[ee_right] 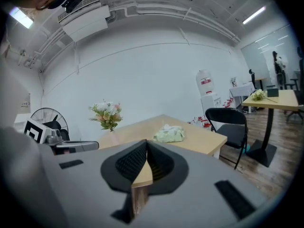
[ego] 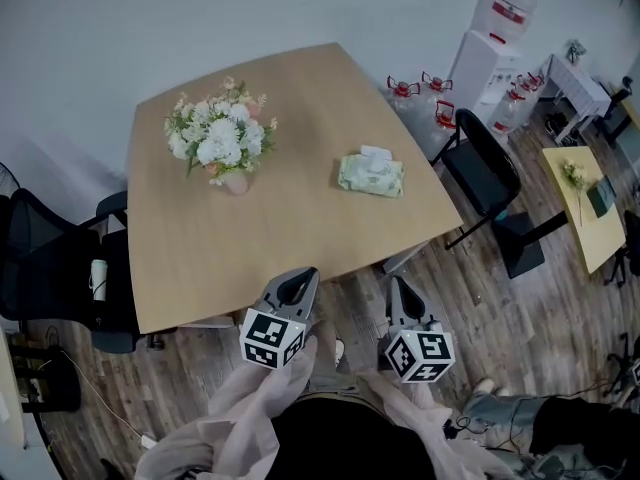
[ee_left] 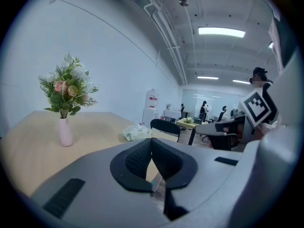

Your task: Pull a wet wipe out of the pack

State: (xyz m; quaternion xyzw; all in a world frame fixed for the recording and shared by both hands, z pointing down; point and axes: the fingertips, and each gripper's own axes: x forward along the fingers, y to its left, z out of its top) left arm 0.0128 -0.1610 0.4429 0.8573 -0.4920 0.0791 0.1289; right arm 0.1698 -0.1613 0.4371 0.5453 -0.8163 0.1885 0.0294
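Well beyond the closed fingers (ego: 303, 286) lies the wipe pack (ego: 371, 174).

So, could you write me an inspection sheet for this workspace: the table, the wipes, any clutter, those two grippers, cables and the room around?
Surface: wooden table, holding just two things.
Job's things: pack lies near the table's right edge, with no gripper touching it.
Clutter: vase of flowers at the far left.
Grippers: left gripper and right gripper at the table's near edge, both shut and empty.
Cables: cable on the floor, left.
Surroundings: office chair, black chair, water dispenser, second table.
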